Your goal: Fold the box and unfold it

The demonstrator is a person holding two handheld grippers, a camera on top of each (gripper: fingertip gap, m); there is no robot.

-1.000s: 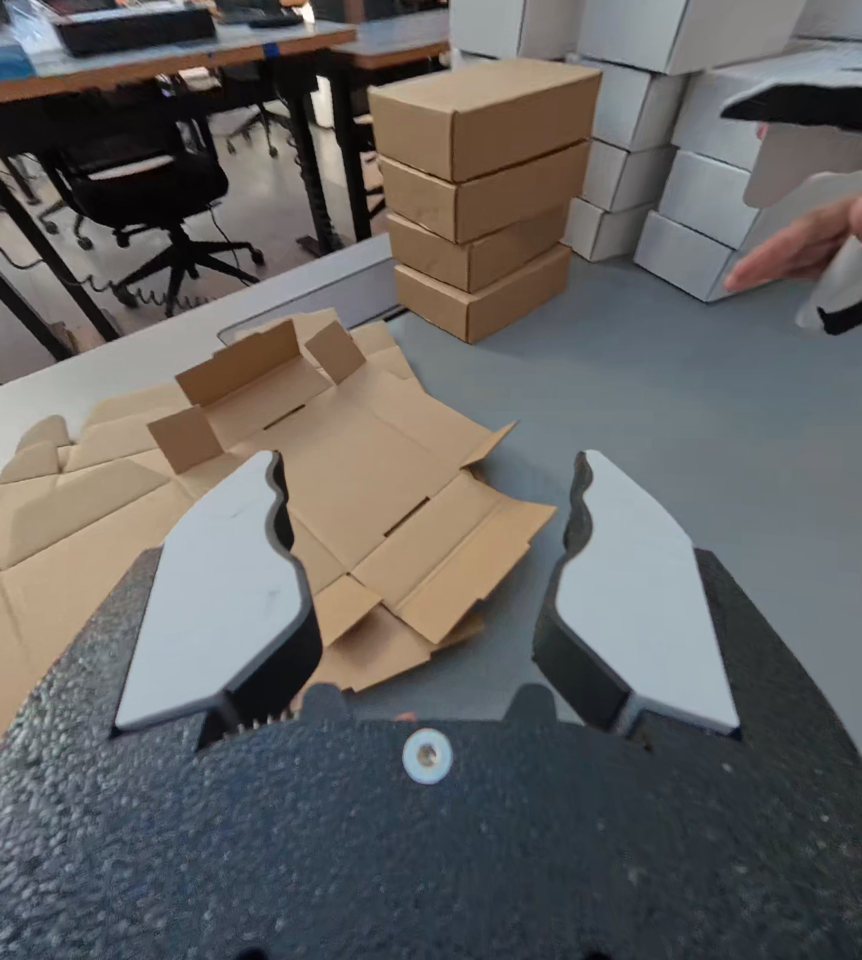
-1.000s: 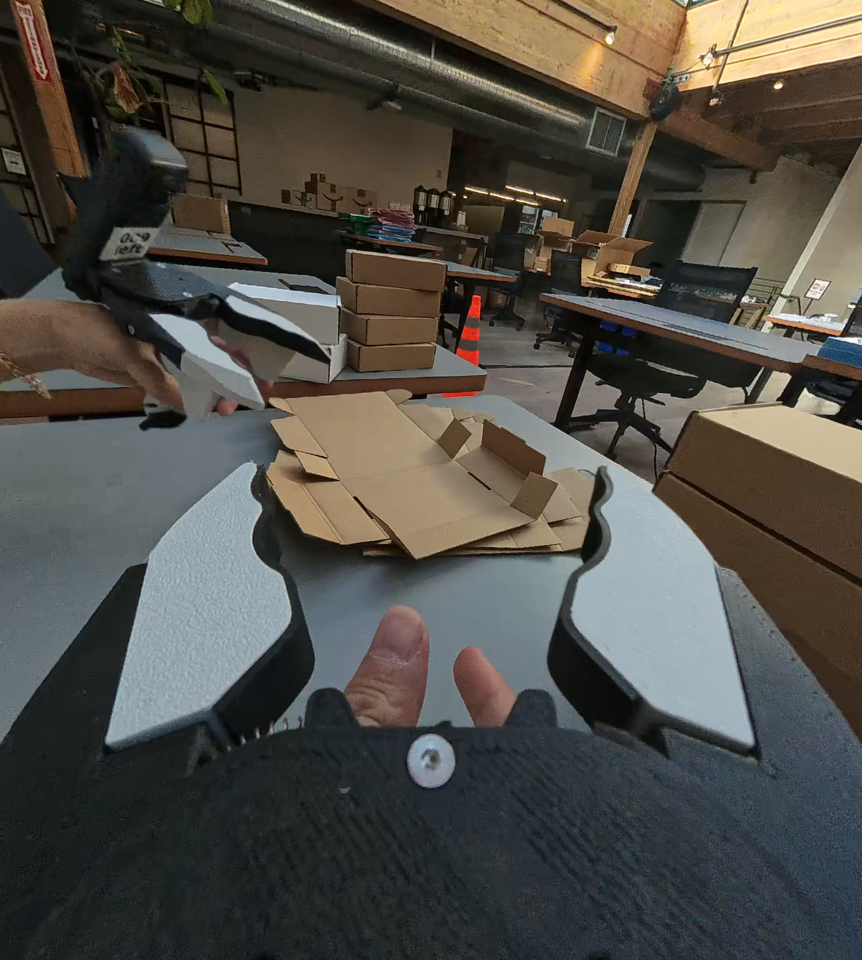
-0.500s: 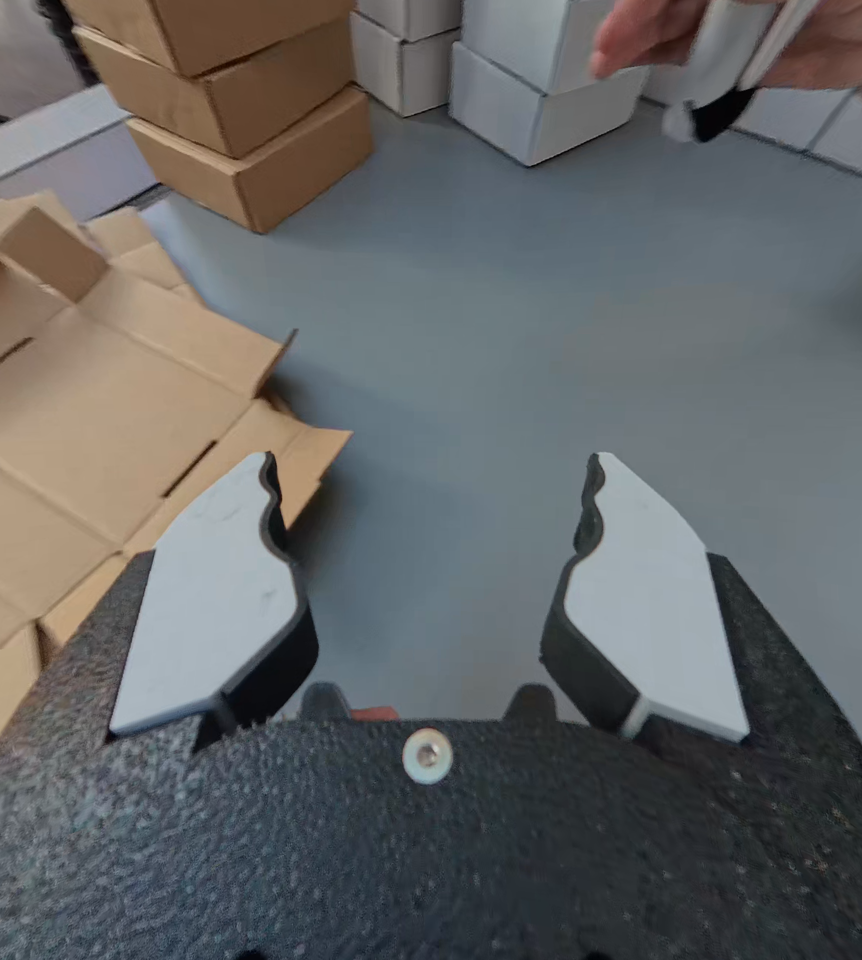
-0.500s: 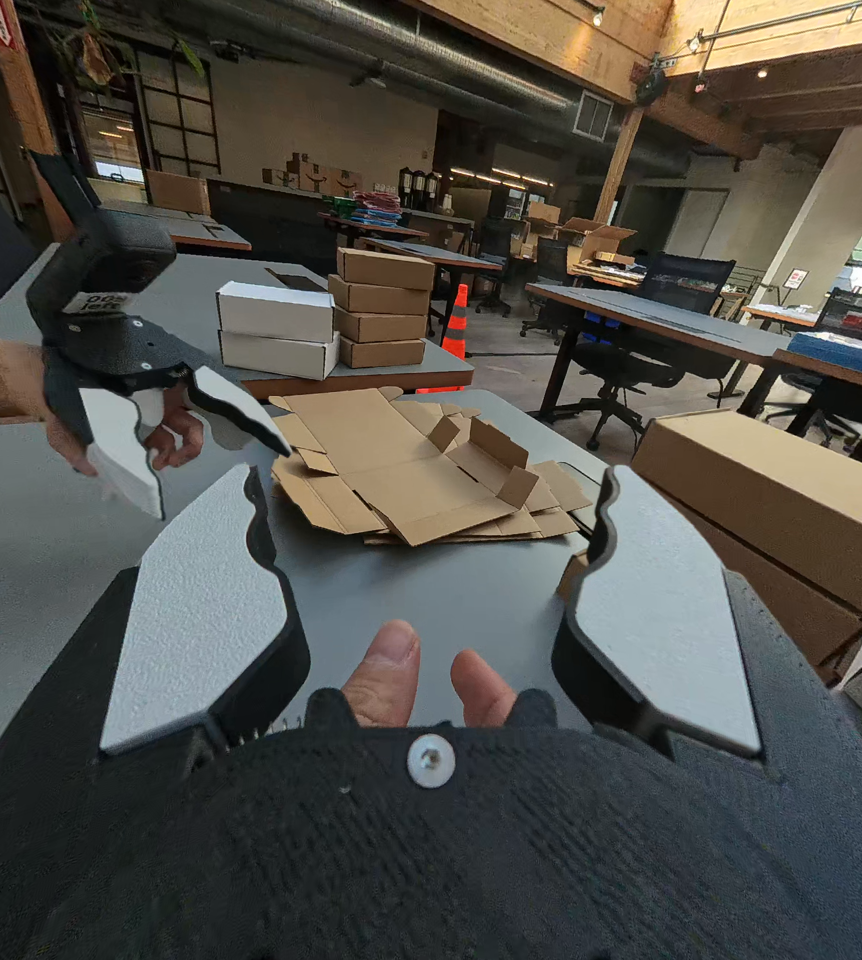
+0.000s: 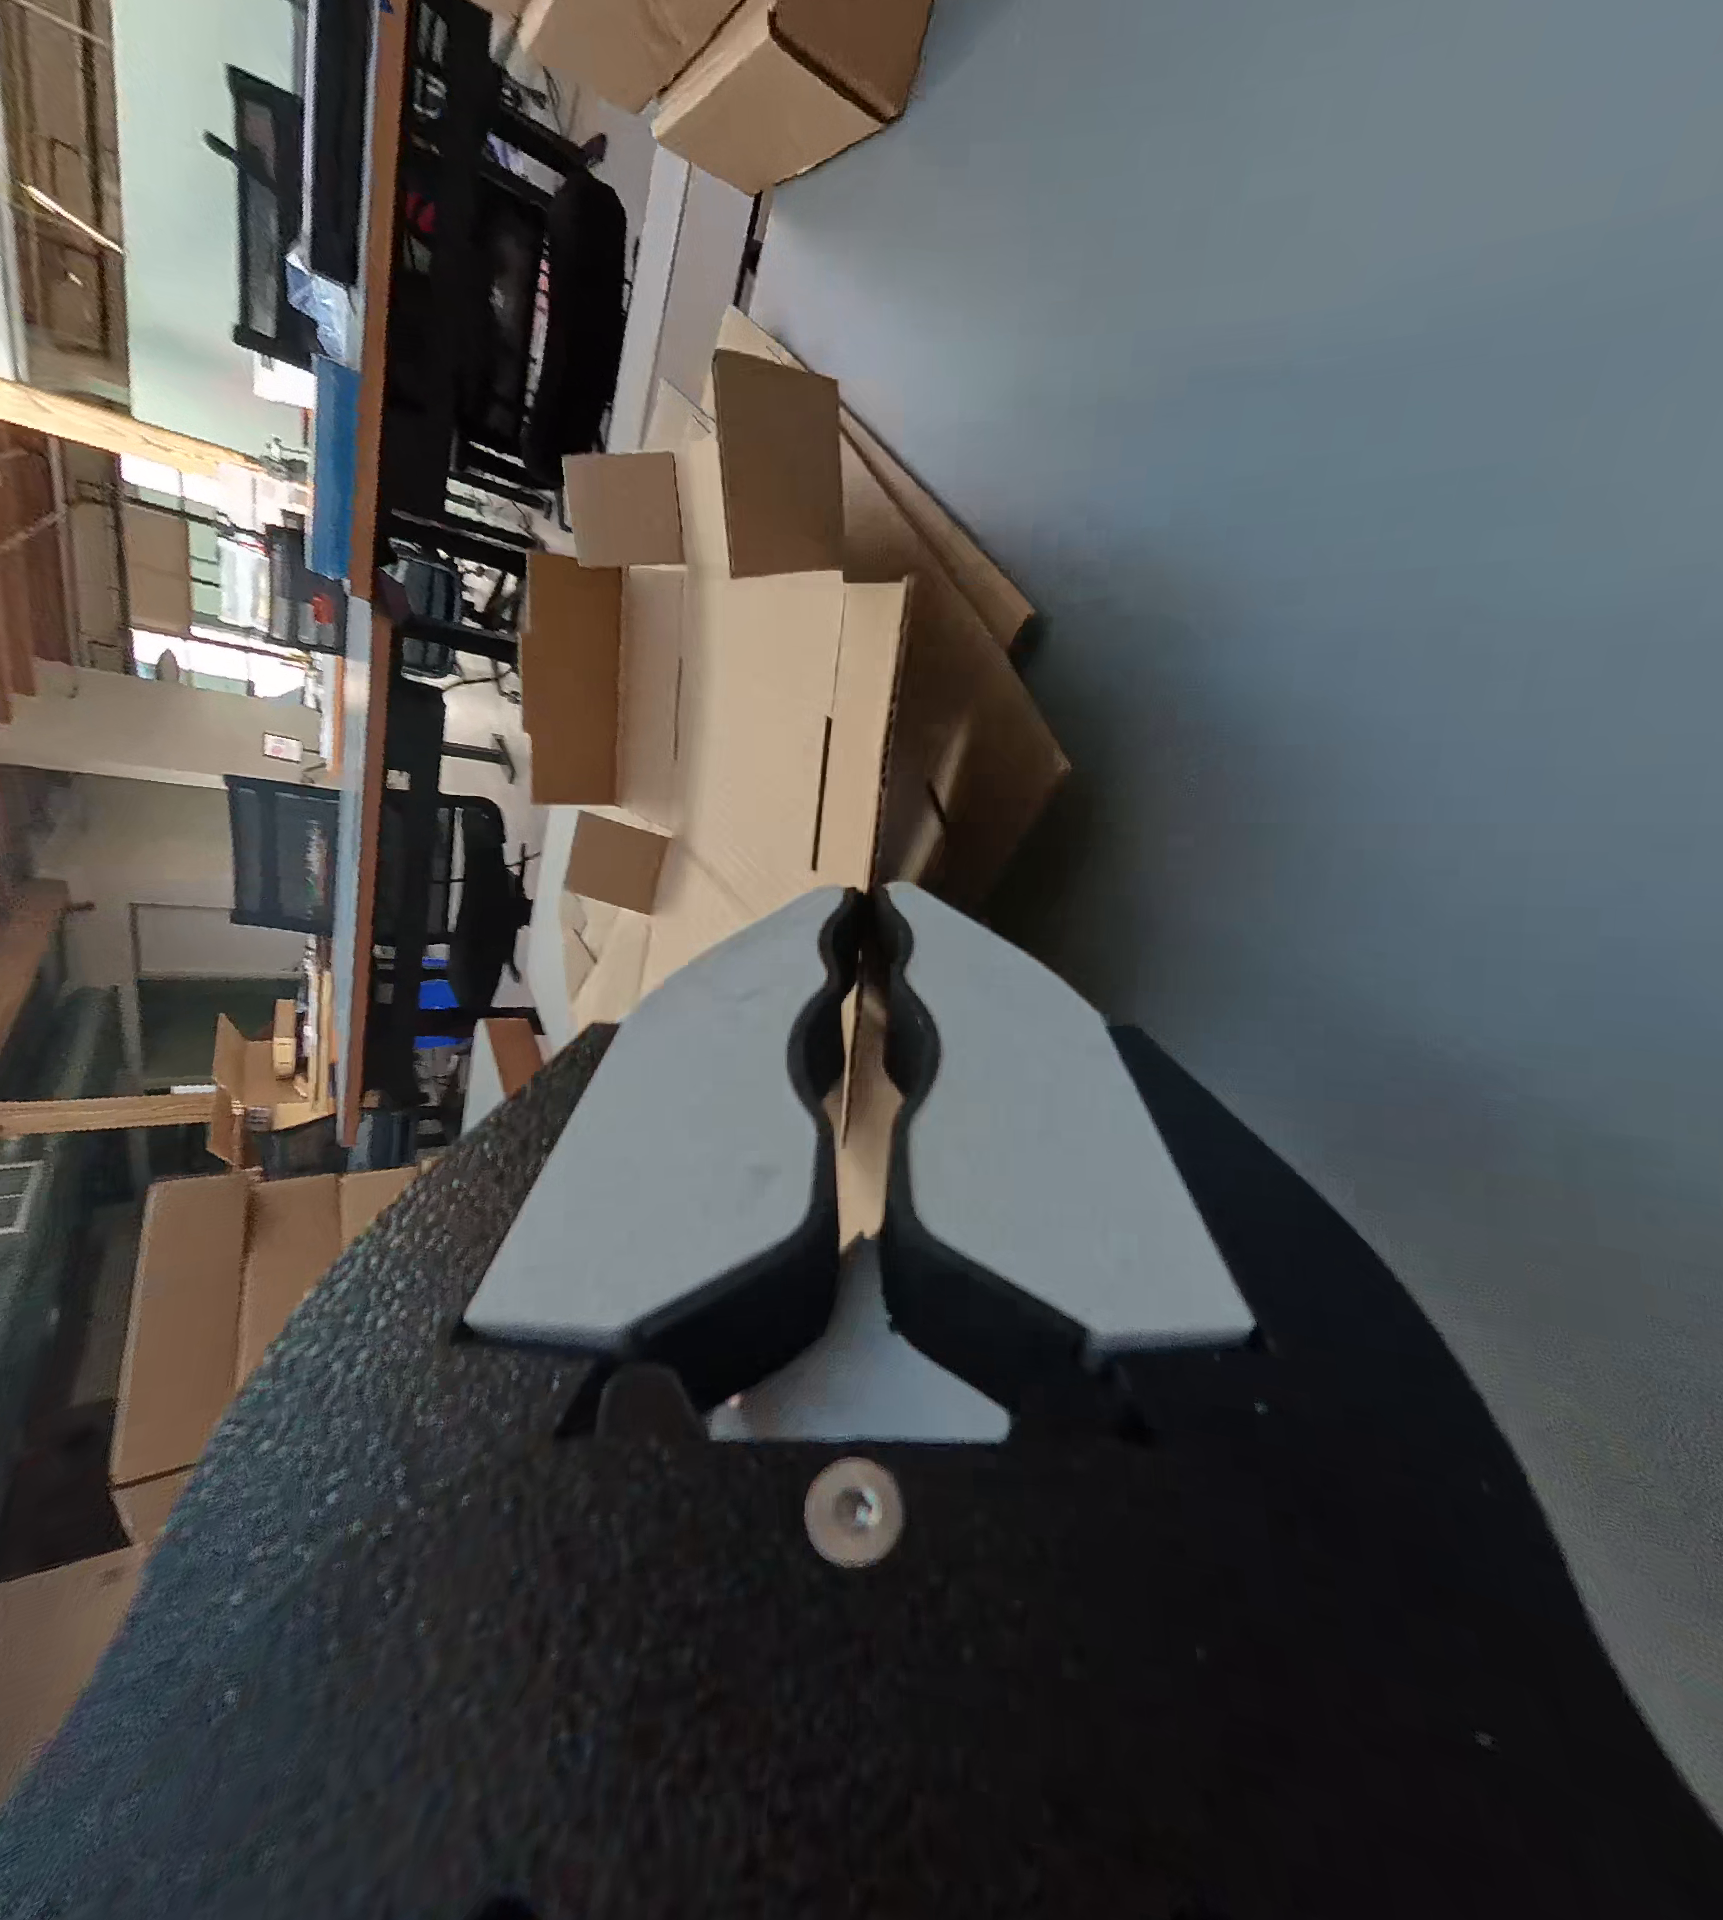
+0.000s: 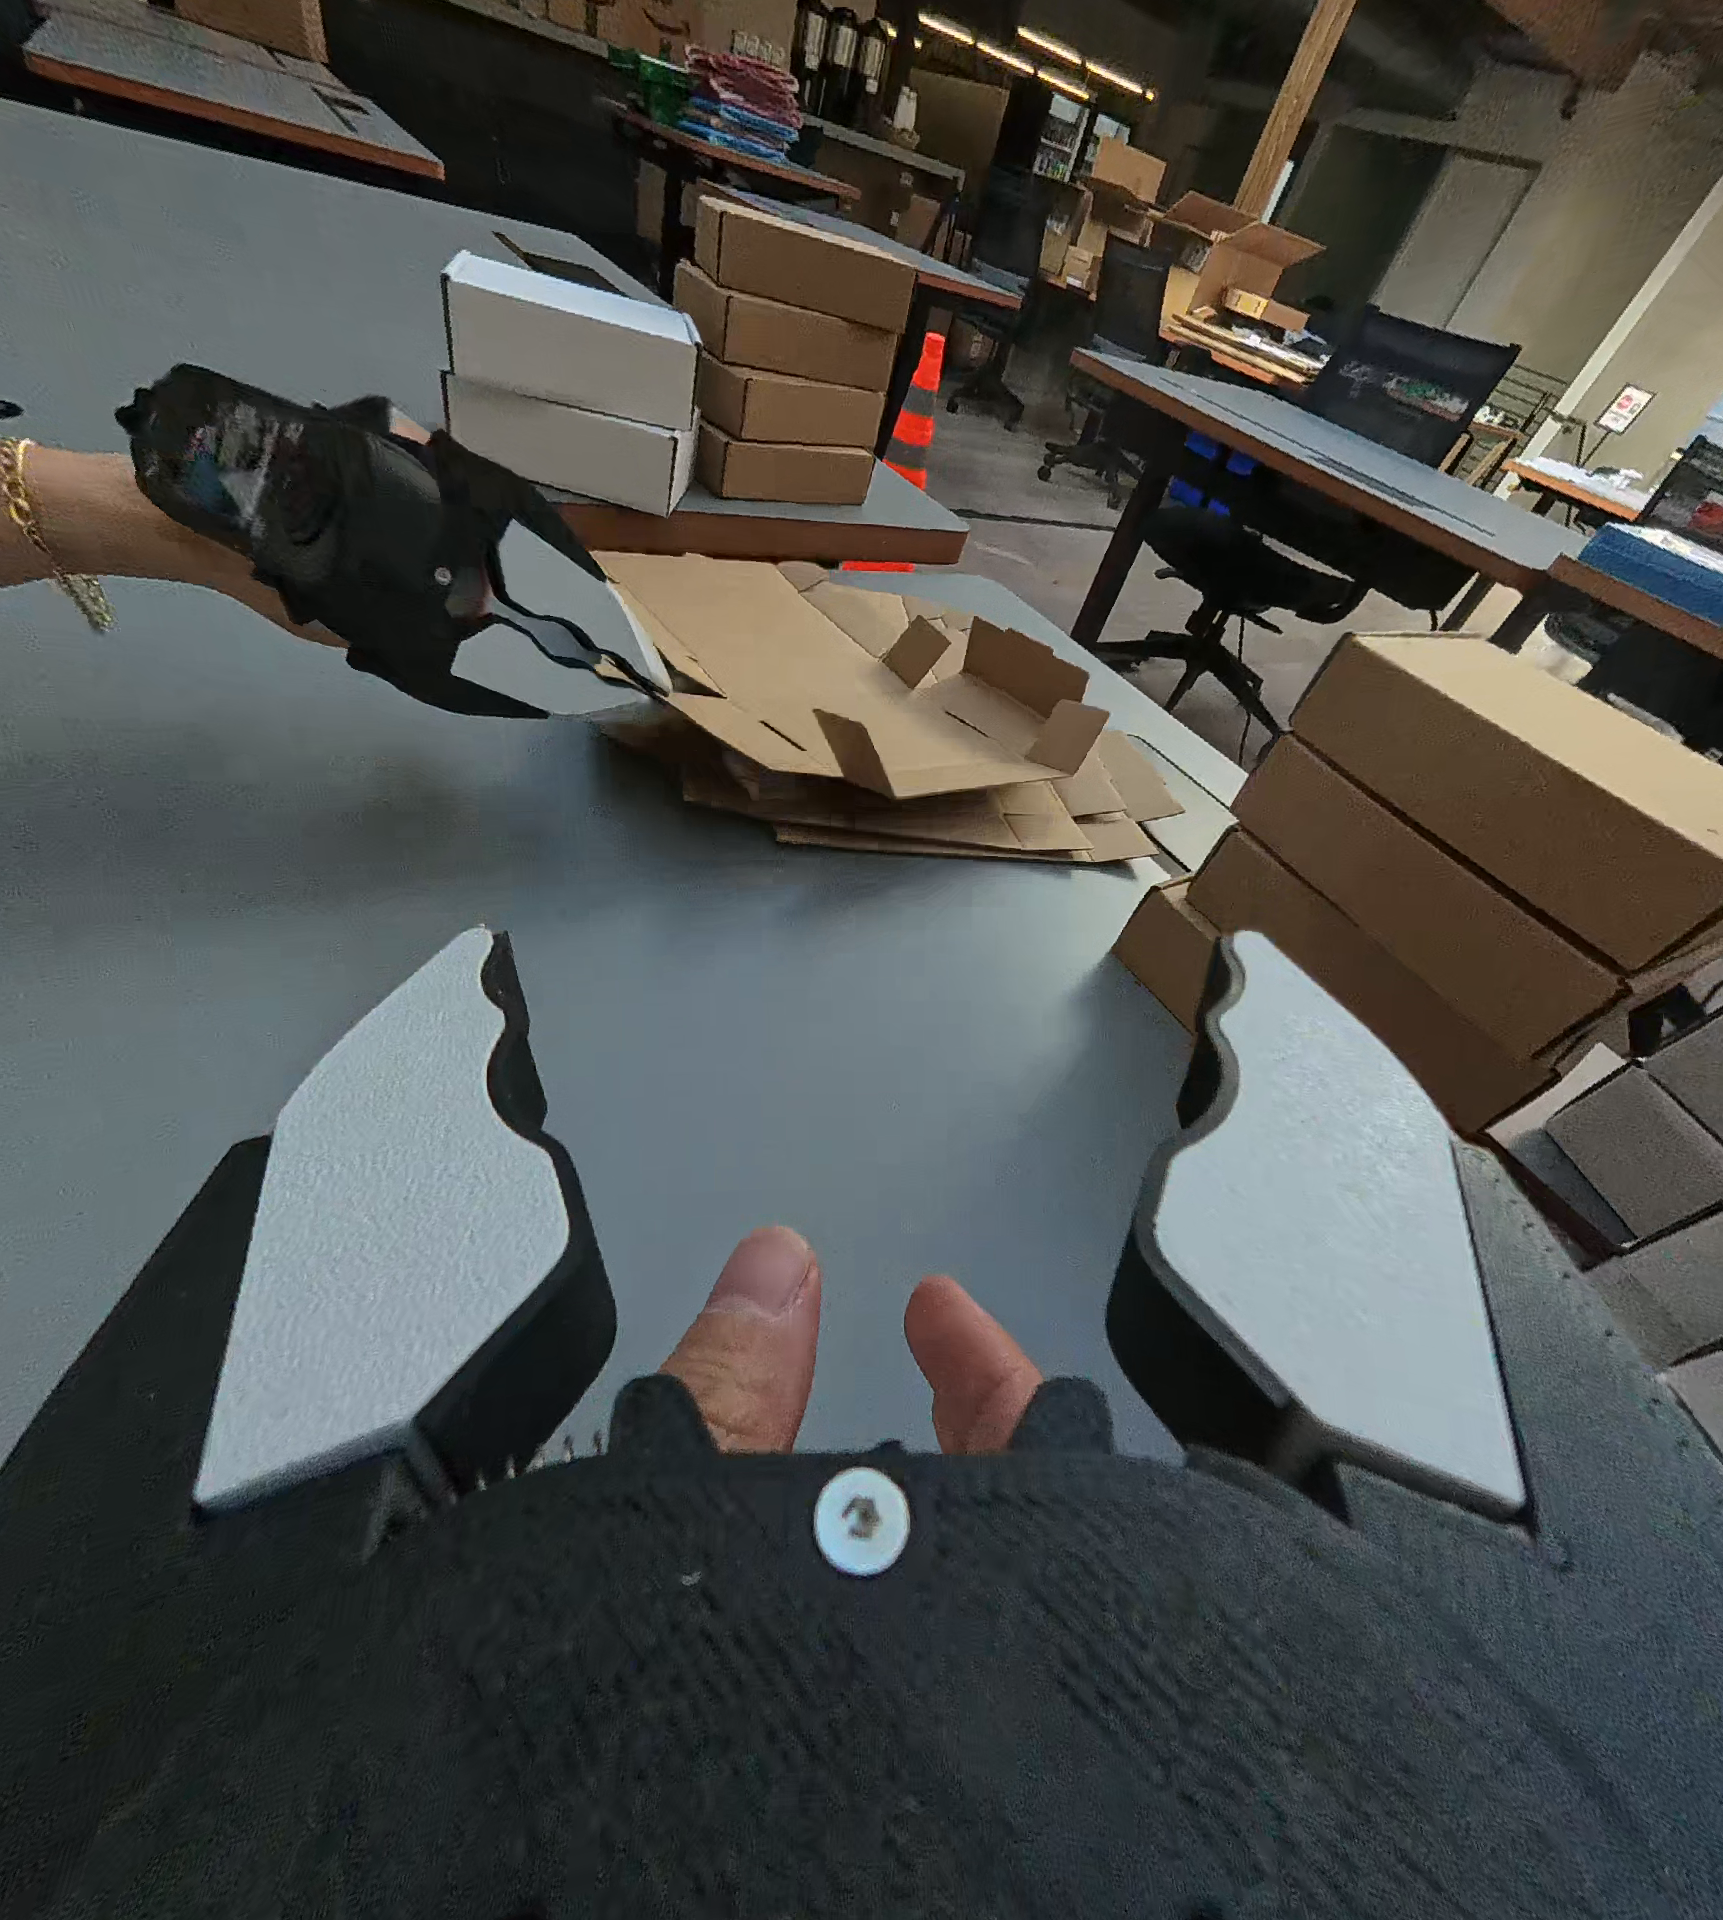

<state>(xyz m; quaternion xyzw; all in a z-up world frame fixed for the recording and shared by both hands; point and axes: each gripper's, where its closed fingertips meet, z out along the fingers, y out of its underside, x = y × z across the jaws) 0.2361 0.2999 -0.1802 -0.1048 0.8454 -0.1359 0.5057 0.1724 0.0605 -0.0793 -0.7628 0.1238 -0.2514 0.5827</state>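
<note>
- Right wrist view: the right claw point(image 6: 862, 1049) is held with its fingers wide apart over bare grey bench point(image 6: 213, 831), nothing between them; two fingertips of the holding hand point(image 6: 763, 1340) are seen at 6 o'clock.
- At 11 o'clock the left claw point(image 6: 644, 675) is seen clamped on the near edge of the flat box point(image 6: 836, 686), a creased brown corrugated blank with several small flaps standing up; that edge is lifted off the pile.
- The blank lies on top of a stack of flat blanks point(image 6: 940, 821) of the same cardboard, at 12 o'clock on the bench.
- A stack of folded brown boxes point(image 6: 1459, 862) stands at 3 o'clock, close beside the right finger, with grey-white boxes point(image 6: 1688, 1143) just below it.
- Beyond, at 12 o'clock, two white boxes point(image 6: 566, 384) and four brown boxes point(image 6: 795, 353) are stacked on another bench; an orange cone point(image 6: 914, 416) is seen behind them.
- Left wrist view: the frame is rolled sideways; the left claw point(image 5: 865, 914) is shut together on a thin cardboard edge of the flat box point(image 5: 763, 727), whose panels and raised flaps stretch away toward 12 o'clock.
- The claw bodies are of black pebbled plastic, with matt grey plates and wavy black inner edges.
</note>
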